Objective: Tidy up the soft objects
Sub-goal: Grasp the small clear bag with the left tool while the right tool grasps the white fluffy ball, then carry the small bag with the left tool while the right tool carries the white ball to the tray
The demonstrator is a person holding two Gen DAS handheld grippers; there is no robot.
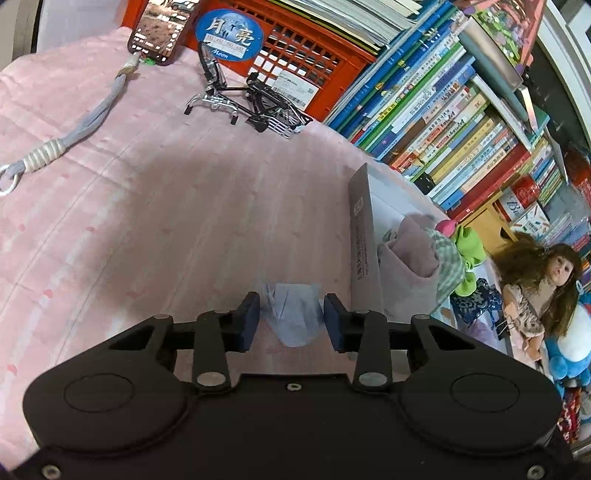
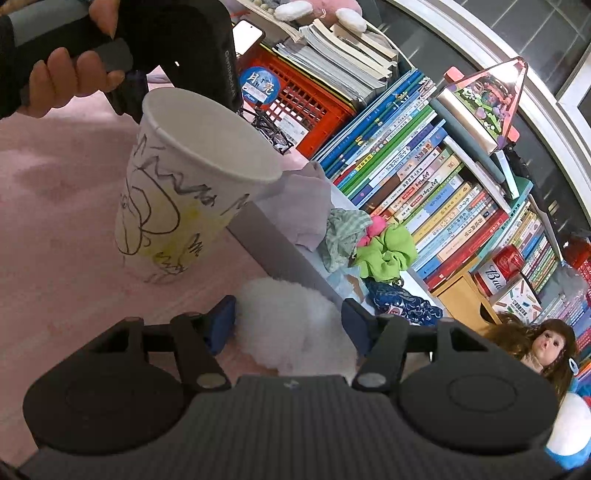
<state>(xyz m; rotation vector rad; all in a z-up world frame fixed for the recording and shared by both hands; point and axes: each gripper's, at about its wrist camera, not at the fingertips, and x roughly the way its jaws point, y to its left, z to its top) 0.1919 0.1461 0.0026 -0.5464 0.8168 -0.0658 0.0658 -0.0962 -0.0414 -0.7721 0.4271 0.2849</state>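
Note:
In the left wrist view my left gripper point(image 1: 291, 317) is open around a small pale blue folded cloth point(image 1: 293, 314) lying on the pink bedspread point(image 1: 147, 206); the pads do not press it. Right of it stands a grey box point(image 1: 364, 236) holding a mauve cloth point(image 1: 413, 247), a green checked cloth point(image 1: 448, 258) and a lime scrunchie point(image 1: 469, 247). In the right wrist view my right gripper point(image 2: 288, 325) is open around a white fluffy ball point(image 2: 295, 325) beside the same grey box point(image 2: 273, 243), with the mauve cloth point(image 2: 306, 199), checked cloth point(image 2: 343, 232) and scrunchie point(image 2: 388, 254) inside.
A scribbled paper cup point(image 2: 184, 192) stands left of the box. A phone point(image 1: 159, 29), a tasselled cord point(image 1: 85, 122), a model bicycle point(image 1: 243, 99) and a red crate point(image 1: 306, 55) are at the far side. Book stacks point(image 1: 443, 110) and a doll point(image 1: 539, 288) line the right.

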